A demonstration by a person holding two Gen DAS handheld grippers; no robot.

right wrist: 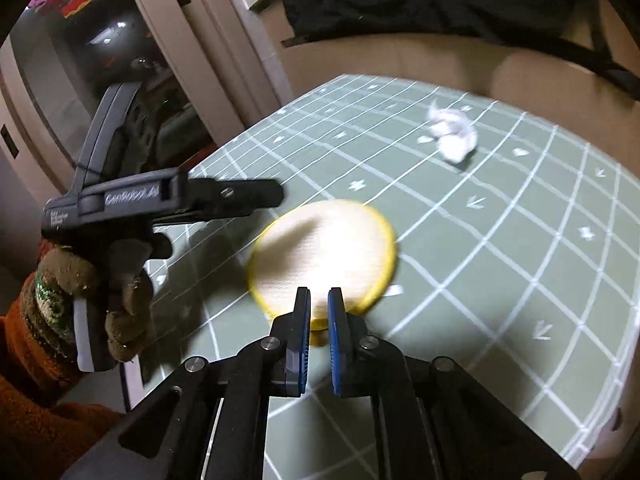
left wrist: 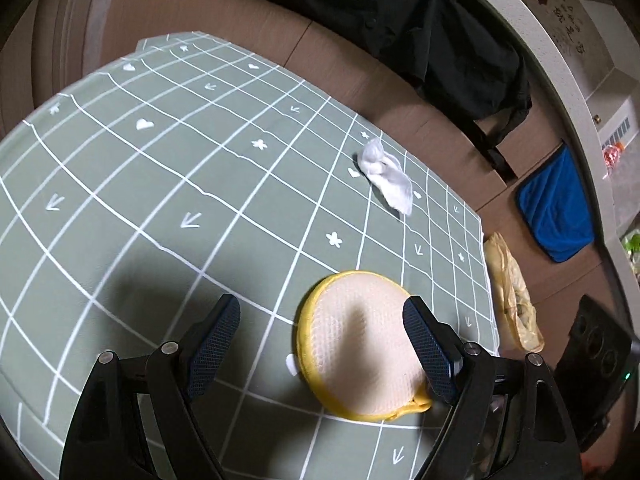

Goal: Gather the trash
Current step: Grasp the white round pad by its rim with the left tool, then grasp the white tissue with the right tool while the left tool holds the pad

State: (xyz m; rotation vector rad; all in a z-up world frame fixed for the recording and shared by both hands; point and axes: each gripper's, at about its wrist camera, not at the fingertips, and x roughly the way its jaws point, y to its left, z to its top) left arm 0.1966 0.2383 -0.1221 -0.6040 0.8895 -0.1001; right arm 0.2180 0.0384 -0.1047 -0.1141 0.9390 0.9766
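Note:
A crumpled white tissue (left wrist: 386, 176) lies on the green grid mat (left wrist: 160, 184) toward its far right. It also shows in the right wrist view (right wrist: 454, 132), far from both grippers. A round yellow-rimmed sponge pad (left wrist: 362, 344) lies on the mat near the front; it also shows in the right wrist view (right wrist: 324, 256). My left gripper (left wrist: 322, 344) is open and empty above the mat, its right finger over the pad. My right gripper (right wrist: 319, 316) is nearly shut with a narrow gap, empty, just above the pad's near edge.
The left gripper body and gloved hand (right wrist: 120, 216) show at left in the right wrist view. A black garment (left wrist: 420, 28), a blue cloth (left wrist: 556, 208) and a yellowish plastic bag (left wrist: 512, 292) lie on the brown floor beyond the mat.

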